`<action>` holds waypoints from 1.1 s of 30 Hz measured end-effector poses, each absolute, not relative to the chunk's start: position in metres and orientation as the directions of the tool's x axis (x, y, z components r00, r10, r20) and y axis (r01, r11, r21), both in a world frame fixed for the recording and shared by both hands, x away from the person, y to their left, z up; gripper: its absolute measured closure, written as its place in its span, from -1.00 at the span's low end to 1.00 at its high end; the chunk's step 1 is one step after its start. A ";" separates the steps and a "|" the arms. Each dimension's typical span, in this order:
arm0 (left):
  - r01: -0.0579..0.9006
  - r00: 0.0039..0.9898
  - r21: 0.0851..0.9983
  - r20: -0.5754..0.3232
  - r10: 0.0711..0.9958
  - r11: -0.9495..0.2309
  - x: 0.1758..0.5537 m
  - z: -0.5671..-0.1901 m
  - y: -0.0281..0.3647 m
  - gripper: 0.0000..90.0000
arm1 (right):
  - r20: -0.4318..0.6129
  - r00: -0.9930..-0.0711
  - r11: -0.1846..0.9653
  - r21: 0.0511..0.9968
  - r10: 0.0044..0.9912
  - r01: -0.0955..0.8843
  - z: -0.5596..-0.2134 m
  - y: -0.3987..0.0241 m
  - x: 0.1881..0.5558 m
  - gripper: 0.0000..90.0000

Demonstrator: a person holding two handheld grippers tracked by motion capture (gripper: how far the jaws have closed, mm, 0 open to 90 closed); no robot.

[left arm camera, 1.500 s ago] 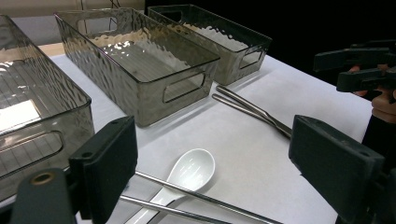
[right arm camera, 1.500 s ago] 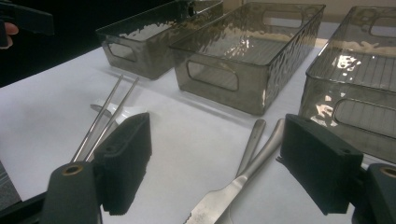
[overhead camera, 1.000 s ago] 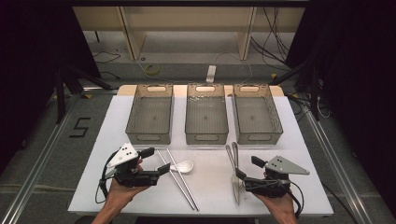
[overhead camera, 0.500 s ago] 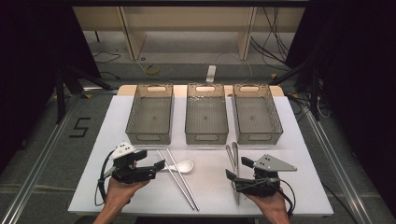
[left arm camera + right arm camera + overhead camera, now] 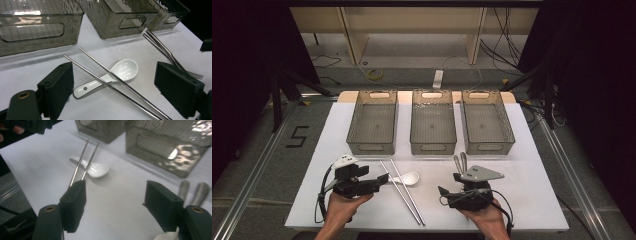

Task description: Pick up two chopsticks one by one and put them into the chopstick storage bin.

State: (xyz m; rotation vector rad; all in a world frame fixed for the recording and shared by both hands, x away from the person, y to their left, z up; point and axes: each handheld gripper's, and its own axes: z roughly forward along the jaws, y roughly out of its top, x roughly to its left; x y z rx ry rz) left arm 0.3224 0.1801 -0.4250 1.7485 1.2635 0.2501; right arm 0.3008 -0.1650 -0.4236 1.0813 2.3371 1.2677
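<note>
Steel chopsticks (image 5: 402, 184): cross over the spoon (image 5: 110, 76) handle, may drag it along.
Left tongs (image 5: 380, 180): apart, empty, beside spoon on the bench (image 5: 537, 170).
Right tongs (image 5: 113, 202): just been closing, nothing between; fork pair (image 5: 460, 162) beside, could get nudged.
Bins (image 5: 433, 122): far side, empty.

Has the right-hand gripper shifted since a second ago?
Yes. The right gripper slid left, jaws closing on nothing, from beside the metal forks toward the middle clear bin.
</note>
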 end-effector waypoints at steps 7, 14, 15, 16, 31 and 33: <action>0.618 0.450 0.786 -0.333 0.829 -0.020 0.322 -0.422 0.184 -0.67 | 0.104 -0.732 0.434 0.746 0.673 0.505 -0.428 -0.134 0.305 -0.08; 0.605 0.448 0.797 -0.333 0.830 -0.007 0.322 -0.421 0.187 -0.67 | 0.103 -0.754 0.495 0.695 0.649 0.521 -0.435 -0.110 0.311 0.03; 0.601 0.451 0.799 -0.328 0.830 -0.011 0.322 -0.420 0.187 -0.67 | 0.101 -0.757 0.503 0.689 0.646 0.522 -0.436 -0.107 0.312 0.04; 0.600 0.452 0.800 -0.326 0.830 -0.012 0.322 -0.420 0.187 -0.67 | 0.102 -0.759 0.514 0.677 0.643 0.526 -0.439 -0.101 0.314 0.07; 0.564 0.479 0.826 -0.315 0.819 -0.012 0.320 -0.416 0.189 -0.67 | 0.083 -0.797 0.612 0.595 0.598 0.521 -0.460 -0.068 0.324 0.28; 0.562 0.482 0.827 -0.312 0.819 -0.016 0.320 -0.416 0.188 -0.67 | 0.086 -0.794 0.612 0.590 0.601 0.527 -0.461 -0.066 0.325 0.32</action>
